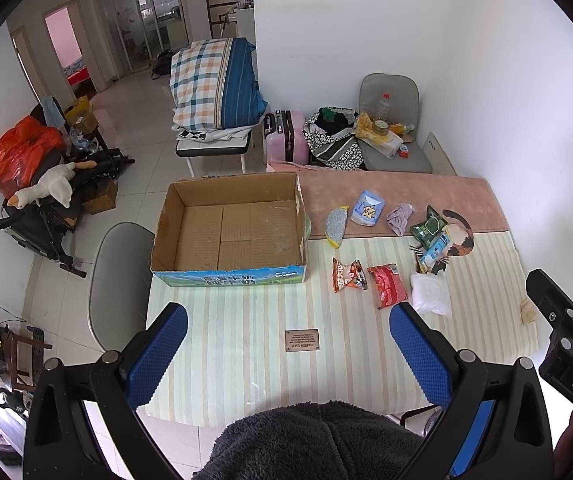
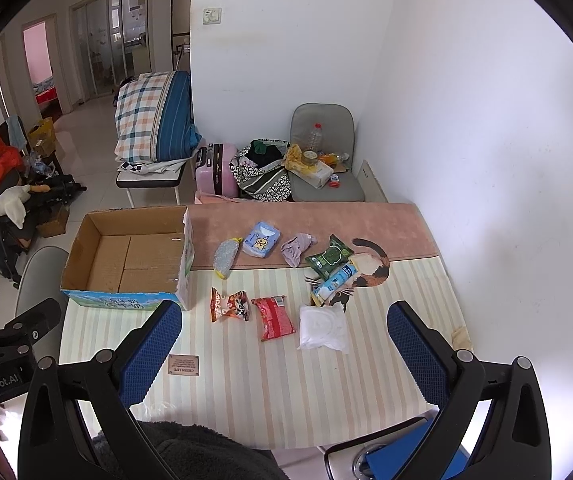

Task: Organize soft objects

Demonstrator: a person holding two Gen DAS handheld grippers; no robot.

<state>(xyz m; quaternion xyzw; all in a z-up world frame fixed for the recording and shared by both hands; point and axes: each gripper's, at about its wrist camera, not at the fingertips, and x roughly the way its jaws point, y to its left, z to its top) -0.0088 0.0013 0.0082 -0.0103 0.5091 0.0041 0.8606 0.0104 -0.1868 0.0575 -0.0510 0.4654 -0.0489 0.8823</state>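
Note:
An open empty cardboard box [image 1: 230, 236] [image 2: 126, 256] stands at the table's left. To its right lie soft items: a grey-yellow pouch [image 2: 226, 258], a blue tissue pack [image 2: 260, 240], a lilac cloth [image 2: 298, 249], a green wipes pack [image 2: 328, 258], a light blue packet [image 2: 336, 280], an orange snack bag [image 2: 230, 305], a red snack bag [image 2: 274, 318] and a white pack [image 2: 324, 328]. My left gripper [image 1: 288, 320] is open and empty above the near table. My right gripper [image 2: 284, 318] is open and empty, high above the snack bags.
The table has a striped cloth [image 1: 246, 360] with a small brown label [image 1: 301, 340] and a pink mat [image 1: 406, 196] at the back. A grey chair [image 1: 118, 280] stands left of the table. A wall runs along the right. Dark fleece [image 1: 318, 440] fills the near edge.

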